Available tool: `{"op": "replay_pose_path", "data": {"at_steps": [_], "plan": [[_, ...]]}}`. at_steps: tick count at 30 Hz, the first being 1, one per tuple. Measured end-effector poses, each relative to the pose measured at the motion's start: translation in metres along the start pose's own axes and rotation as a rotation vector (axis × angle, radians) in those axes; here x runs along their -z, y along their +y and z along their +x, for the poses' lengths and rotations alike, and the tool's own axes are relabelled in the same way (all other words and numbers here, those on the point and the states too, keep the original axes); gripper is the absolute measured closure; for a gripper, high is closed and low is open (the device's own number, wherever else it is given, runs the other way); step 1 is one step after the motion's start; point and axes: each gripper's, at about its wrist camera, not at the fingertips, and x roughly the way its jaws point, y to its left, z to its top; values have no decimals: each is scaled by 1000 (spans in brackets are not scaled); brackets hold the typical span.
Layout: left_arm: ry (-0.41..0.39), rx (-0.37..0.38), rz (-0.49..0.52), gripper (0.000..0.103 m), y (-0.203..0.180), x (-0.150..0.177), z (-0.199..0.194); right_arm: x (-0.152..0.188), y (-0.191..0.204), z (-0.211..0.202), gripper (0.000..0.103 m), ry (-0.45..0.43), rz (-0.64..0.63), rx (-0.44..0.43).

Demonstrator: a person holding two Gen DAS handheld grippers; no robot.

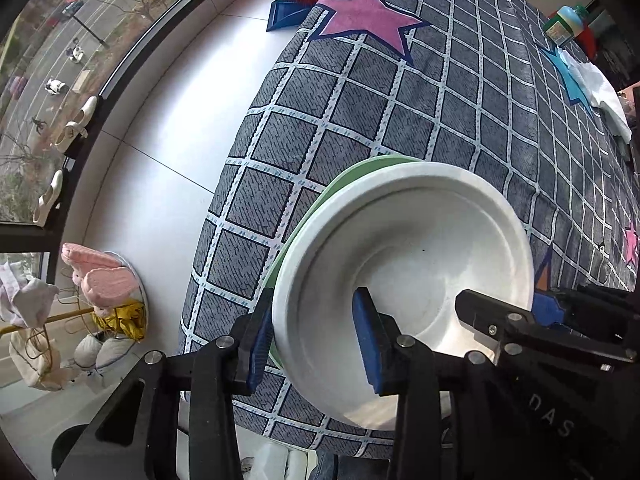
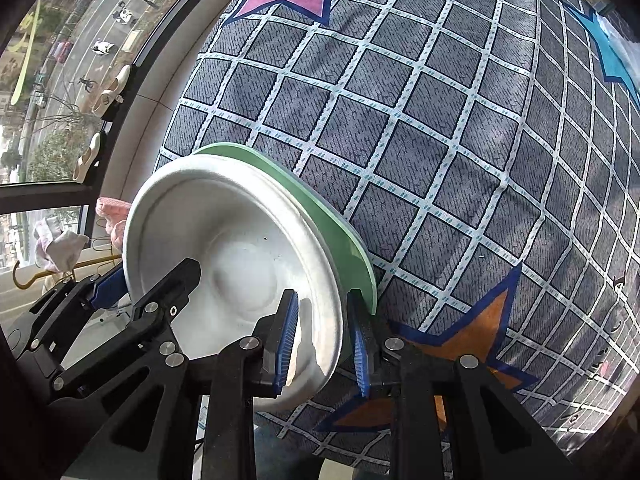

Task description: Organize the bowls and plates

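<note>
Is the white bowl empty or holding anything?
Empty. The white bowl shows a bare inside in both wrist views, apart from a tiny dark speck; it sits on the green plate.

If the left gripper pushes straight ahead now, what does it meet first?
The white plate: the left gripper already straddles its rim, with the green plate right beneath it. Beyond lies the checked cloth.
</note>
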Motion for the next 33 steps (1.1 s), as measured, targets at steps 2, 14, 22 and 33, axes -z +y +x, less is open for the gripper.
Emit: {"op": "replay_pose_path", "data": {"at_steps": [2, 14, 22, 33], "plan": [[0, 16, 3, 53, 1, 3, -3, 2, -5, -4, 76, 0, 4, -18], [-50, -55, 0, 0, 24, 15, -29, 15, -29, -54, 0, -97, 9, -48], [-59, -46, 72, 0, 6, 26, -41, 28, -23, -71, 0, -166, -6, -22], [-30, -35, 158, 0, -12, 36, -45, 42, -31, -72, 0, -116, 37, -2]]}}
